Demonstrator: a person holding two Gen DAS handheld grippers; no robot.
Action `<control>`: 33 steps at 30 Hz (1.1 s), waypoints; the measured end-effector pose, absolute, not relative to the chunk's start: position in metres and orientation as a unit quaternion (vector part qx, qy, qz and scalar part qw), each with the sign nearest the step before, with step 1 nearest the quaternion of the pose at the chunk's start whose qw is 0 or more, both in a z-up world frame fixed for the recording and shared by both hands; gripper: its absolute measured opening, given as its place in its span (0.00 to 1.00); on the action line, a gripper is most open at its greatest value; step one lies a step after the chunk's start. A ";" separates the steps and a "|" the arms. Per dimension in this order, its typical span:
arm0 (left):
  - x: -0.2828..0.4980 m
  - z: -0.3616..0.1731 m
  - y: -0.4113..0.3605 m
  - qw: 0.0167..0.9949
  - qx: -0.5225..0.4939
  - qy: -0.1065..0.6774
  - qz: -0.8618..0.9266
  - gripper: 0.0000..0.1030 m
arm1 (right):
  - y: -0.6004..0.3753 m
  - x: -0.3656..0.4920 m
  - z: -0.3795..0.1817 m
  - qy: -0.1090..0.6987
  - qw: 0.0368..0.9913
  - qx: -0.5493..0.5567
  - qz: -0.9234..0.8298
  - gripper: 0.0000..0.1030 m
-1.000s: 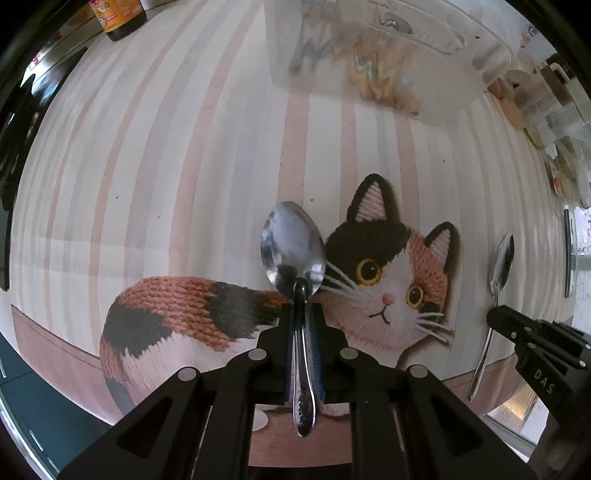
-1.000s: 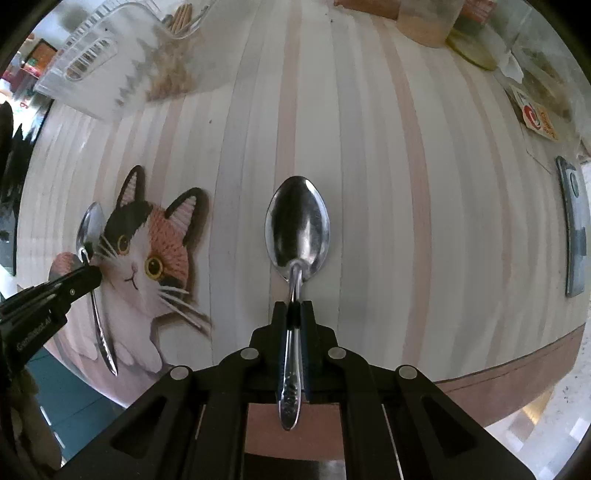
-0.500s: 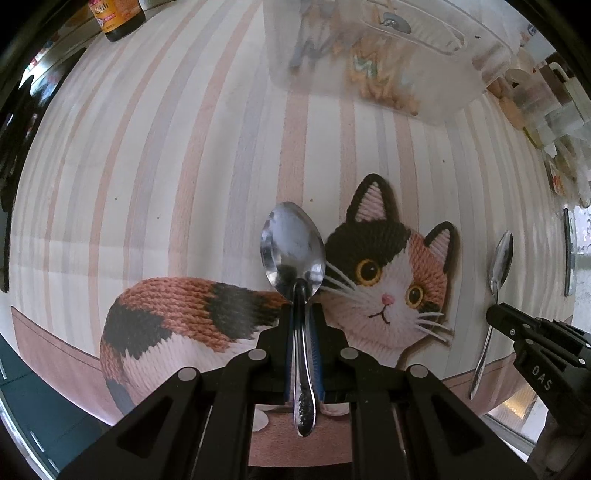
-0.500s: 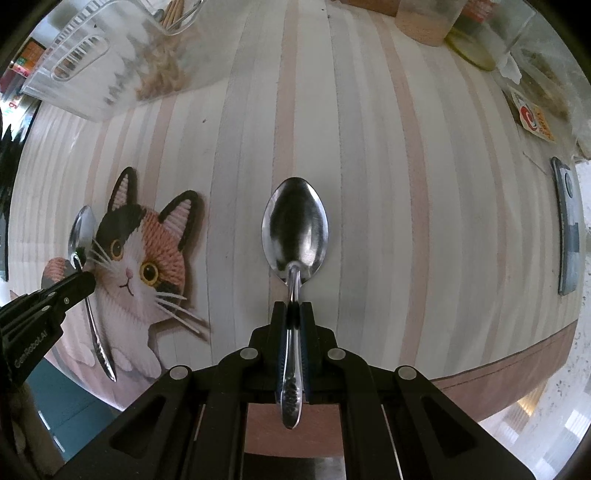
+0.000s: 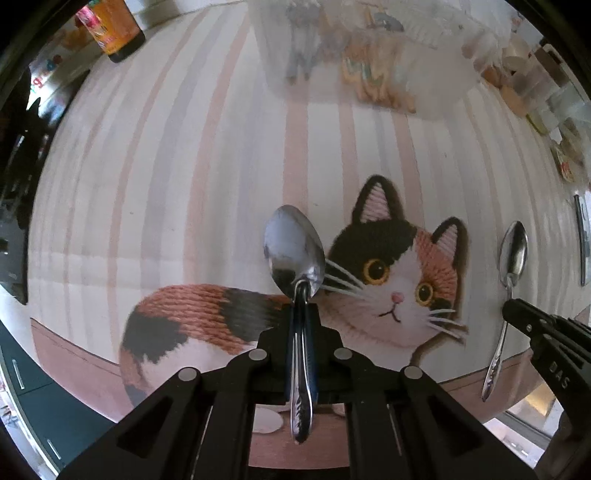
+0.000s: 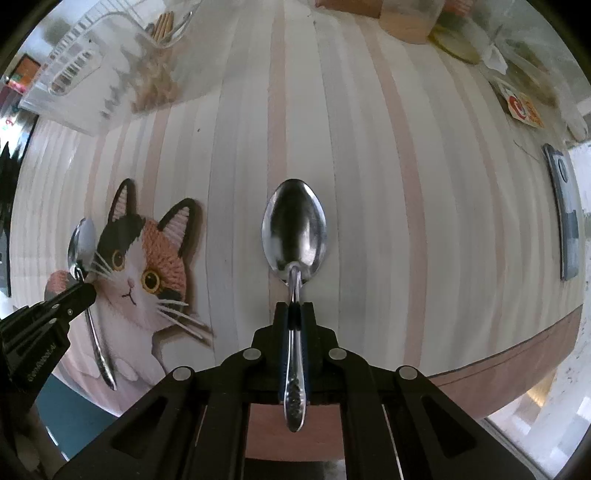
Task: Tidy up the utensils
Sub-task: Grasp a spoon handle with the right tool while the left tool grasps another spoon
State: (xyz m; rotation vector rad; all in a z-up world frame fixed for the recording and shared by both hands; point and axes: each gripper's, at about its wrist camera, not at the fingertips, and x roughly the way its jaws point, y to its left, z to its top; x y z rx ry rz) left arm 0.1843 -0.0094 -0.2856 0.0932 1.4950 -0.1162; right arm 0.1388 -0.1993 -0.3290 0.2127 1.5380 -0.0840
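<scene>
My left gripper point(image 5: 303, 310) points down over the calico-cat mat point(image 5: 388, 280). Its jaws are closing on the handle of a steel spoon point(image 5: 293, 251), whose bowl sticks out forward. My right gripper point(image 6: 294, 310) is shut on the handle of a second steel spoon point(image 6: 294, 229) above the striped tablecloth, right of the cat mat point(image 6: 147, 258). Each view catches the other tool at its edge: the right gripper point(image 5: 517, 314) with its spoon point(image 5: 513, 254), and the left gripper point(image 6: 83, 291) with its spoon point(image 6: 82, 243). A clear plastic organiser bin point(image 5: 369, 92) holding utensils stands beyond the mat.
The same clear bin point(image 6: 92, 92) sits at the far left in the right wrist view. A dark bottle point(image 5: 114, 33) stands at the back left. A flat grey device point(image 6: 565, 214) lies to the right, with jars and packets point(image 6: 524, 107) behind it. The table's edge runs close below both grippers.
The left gripper has drifted slightly across the table with its spoon. The right gripper and its spoon have stayed put.
</scene>
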 end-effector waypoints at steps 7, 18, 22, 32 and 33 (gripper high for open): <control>0.186 -0.250 -0.010 0.760 0.049 0.646 -0.049 0.00 | -0.200 0.136 -0.303 0.665 0.740 0.101 -0.015 0.00; 0.190 -0.225 0.017 0.772 0.019 0.634 -0.045 0.00 | -0.242 0.140 -0.277 0.645 0.741 0.188 0.007 0.01; 0.187 -0.247 0.037 0.750 -0.028 0.659 -0.055 0.03 | -0.232 0.134 -0.295 0.671 0.722 0.168 0.004 0.26; 0.185 -0.288 0.016 0.709 -0.058 0.697 -0.096 0.31 | -0.205 0.131 -0.317 0.681 0.726 0.085 -0.025 0.07; 0.187 -0.290 0.010 0.708 -0.054 0.697 -0.100 0.36 | -0.207 0.131 -0.316 0.681 0.727 0.085 -0.024 0.07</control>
